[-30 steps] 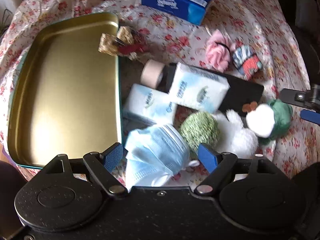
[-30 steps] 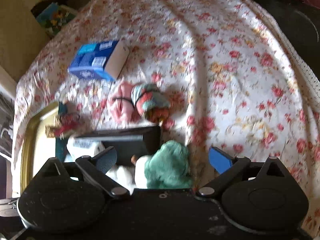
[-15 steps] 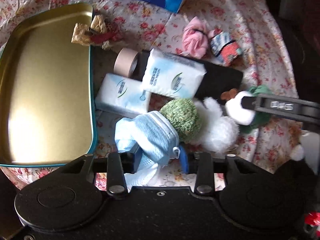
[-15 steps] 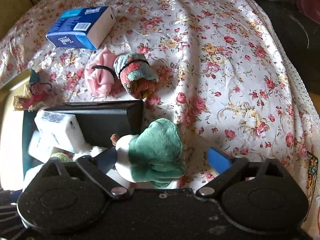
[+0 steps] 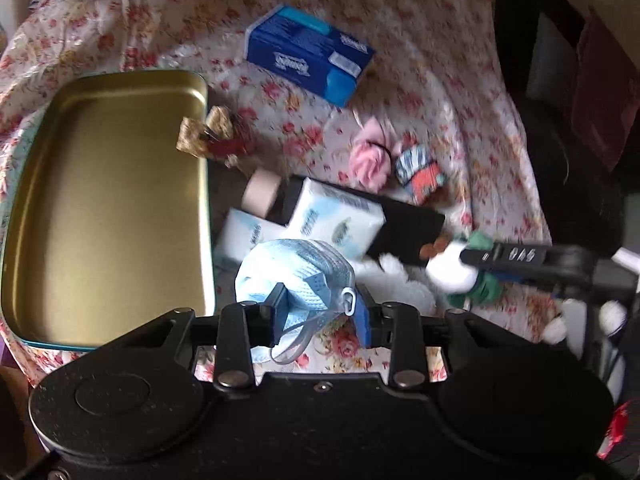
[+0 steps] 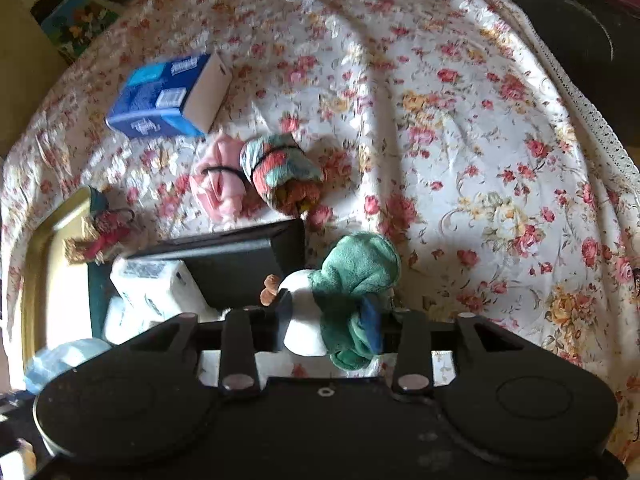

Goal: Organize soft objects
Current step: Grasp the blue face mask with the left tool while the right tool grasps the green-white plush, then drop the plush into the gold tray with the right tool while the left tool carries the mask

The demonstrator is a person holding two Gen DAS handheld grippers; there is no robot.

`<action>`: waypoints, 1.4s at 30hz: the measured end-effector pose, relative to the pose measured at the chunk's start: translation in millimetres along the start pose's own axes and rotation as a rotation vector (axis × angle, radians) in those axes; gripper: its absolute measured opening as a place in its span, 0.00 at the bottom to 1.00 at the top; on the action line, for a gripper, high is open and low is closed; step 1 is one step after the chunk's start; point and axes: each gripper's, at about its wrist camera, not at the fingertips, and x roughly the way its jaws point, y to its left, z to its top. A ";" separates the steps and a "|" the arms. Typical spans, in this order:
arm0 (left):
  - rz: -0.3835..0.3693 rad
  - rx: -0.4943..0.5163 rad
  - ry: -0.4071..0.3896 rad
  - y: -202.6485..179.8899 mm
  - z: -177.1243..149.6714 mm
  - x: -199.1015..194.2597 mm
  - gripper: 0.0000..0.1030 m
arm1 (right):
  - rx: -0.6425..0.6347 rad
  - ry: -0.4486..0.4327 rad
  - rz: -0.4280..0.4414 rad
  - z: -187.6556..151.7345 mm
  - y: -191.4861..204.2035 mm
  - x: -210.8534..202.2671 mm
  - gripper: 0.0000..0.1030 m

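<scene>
The left gripper (image 5: 318, 306) is clamped tight on the blue face mask (image 5: 296, 270), just beside the gold tin tray (image 5: 100, 208) & above the flowery cloth (image 5: 340, 344). The right gripper (image 6: 328, 320) has just been closing – its jaws now squeeze the green-and-white plush toy (image 6: 352, 272), next to the black box (image 6: 240, 256).

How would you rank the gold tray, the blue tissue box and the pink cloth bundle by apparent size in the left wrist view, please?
1. gold tray
2. blue tissue box
3. pink cloth bundle
The tray lies nearer the camera, which exaggerates its lead.
</scene>
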 end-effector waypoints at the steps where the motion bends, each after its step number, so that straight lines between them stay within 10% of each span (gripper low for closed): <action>1: -0.001 -0.011 -0.007 2.8 0.9 -1.4 0.34 | -0.002 0.008 -0.010 -0.5 2.5 3.3 0.59; 3: 0.002 -0.029 -0.018 7.3 1.8 -3.7 0.34 | -0.006 0.002 -0.052 -1.2 7.6 8.6 1.00; 10: -0.009 -0.074 -0.056 20.4 8.3 -13.9 0.34 | -0.063 0.012 -0.106 -1.7 22.4 28.7 0.99; 14: -0.002 -0.134 -0.076 37.2 13.7 -21.3 0.34 | -0.087 0.030 -0.117 -5.6 26.2 36.2 0.66; 23: 0.094 -0.209 -0.125 73.2 22.5 -35.5 0.34 | -0.059 -0.105 -0.096 0.3 28.4 -9.4 0.62; 34: 0.236 -0.267 -0.106 104.0 30.4 -27.3 0.34 | -0.268 -0.091 0.253 24.5 142.3 -39.4 0.64; 42: 0.311 -0.264 -0.076 105.7 33.1 -13.4 0.36 | -0.343 -0.062 0.353 57.8 246.1 -14.1 0.66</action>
